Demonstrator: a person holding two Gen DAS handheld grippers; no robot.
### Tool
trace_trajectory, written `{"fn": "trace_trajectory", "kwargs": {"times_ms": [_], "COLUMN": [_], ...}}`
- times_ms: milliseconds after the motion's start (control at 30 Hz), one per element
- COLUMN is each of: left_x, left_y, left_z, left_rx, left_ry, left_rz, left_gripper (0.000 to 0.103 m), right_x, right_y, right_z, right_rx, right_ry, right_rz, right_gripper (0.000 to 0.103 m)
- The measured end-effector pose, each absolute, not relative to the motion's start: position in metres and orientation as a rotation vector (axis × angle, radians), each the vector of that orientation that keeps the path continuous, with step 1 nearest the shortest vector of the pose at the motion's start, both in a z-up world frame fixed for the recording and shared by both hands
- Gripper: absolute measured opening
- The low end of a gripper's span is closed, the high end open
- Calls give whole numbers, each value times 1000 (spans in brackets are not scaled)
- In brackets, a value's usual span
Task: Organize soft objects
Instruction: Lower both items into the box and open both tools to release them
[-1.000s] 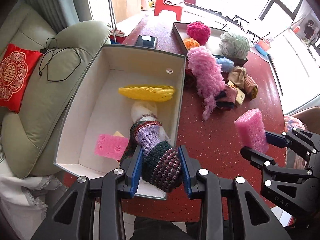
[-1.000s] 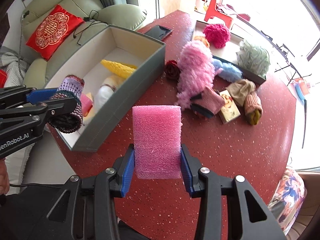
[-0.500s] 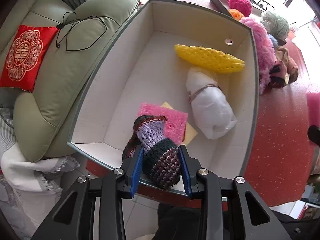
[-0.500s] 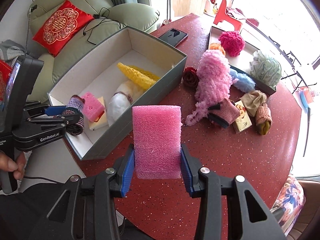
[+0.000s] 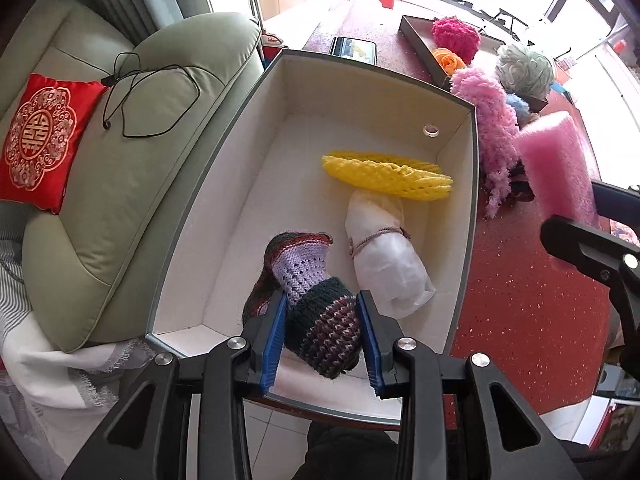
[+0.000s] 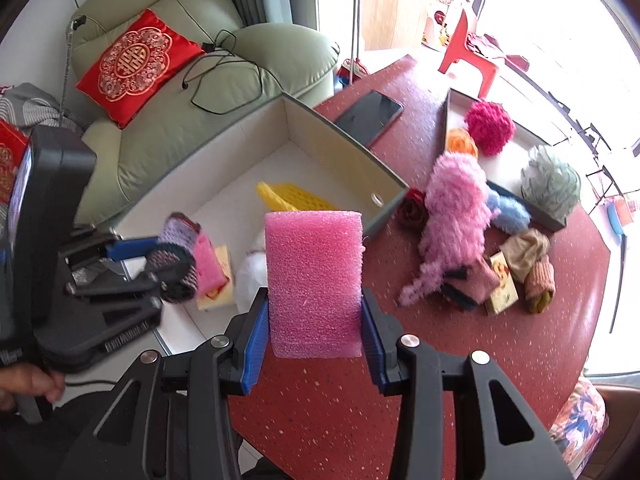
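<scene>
Knitwear is what we are clamping in our left gripper (image 5: 320, 332) — a knitted sock (image 5: 316, 320) over the box (image 5: 192, 184); our right gripper (image 6: 314, 336) is squeezing the pink foam block (image 6: 314, 280), at three o'clock of it.

Green sofa (image 5: 132, 184), red cushion (image 6: 134, 64), phone (image 6: 370, 116), red chair (image 6: 466, 50)

knit sock (image 5: 320, 332) gripped, over box (image 5: 474, 184)

left gripper (image 5: 322, 330): pointing steeply down over the grey open box (image 5: 466, 248), clamped on a striped knitted sock (image 5: 320, 324) | right gripper (image 6: 314, 334): beside the box, squeezing a pink foam block (image 6: 314, 280)
</scene>
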State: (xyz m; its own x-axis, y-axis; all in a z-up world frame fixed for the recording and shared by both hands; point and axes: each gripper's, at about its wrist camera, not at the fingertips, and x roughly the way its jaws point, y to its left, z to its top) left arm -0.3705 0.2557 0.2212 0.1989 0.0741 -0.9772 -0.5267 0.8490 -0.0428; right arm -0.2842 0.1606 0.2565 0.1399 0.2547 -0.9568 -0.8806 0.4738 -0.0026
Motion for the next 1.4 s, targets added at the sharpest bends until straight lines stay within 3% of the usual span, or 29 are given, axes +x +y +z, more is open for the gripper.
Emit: {"fn": "trace_trajectory", "kwargs": {"times_ms": [1400], "left_x": [-364], "left_y": [290], "left_z": [210], "left_rx": [-427], "left_ry": [1351], "left_rz": [395], "left_gripper": [36], "right_x": [-278], "right_y": [229], "right_z": [232], "right_rx": [-699], "right_ry": [1196], "right_rz": [884], "right_gripper": [45]}}
